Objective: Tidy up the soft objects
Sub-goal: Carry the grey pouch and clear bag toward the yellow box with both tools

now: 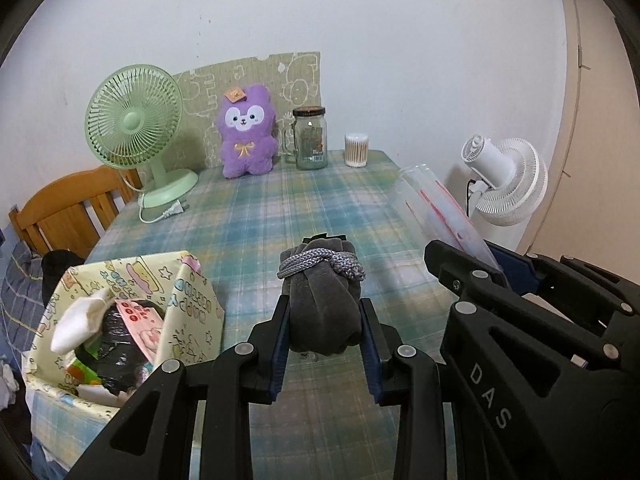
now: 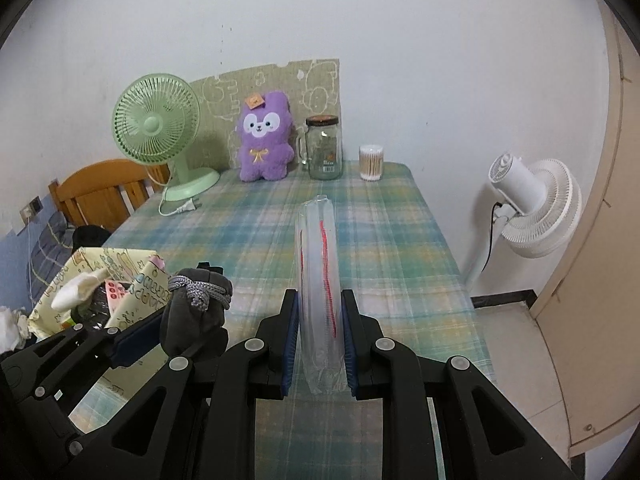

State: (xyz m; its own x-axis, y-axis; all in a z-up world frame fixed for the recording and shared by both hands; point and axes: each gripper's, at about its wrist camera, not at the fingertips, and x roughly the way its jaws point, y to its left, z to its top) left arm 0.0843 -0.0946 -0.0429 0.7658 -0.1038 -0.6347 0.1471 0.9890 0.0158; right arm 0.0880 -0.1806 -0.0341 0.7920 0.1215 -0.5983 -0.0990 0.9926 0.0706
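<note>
Grey pouch point(image 1: 322, 300) between left tongs point(image 1: 325, 344) (pinched)

White wall point(image 2: 360, 20), plaid-covered table point(image 2: 380, 220), wooden chair point(image 2: 100, 188)

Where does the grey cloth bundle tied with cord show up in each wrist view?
Left wrist: grey bundle at lower centre, clamped by the left gripper.
Right wrist: grey bundle at lower left, beside the patterned bag.
Shared landmark: the purple plush at the table's far edge.
</note>
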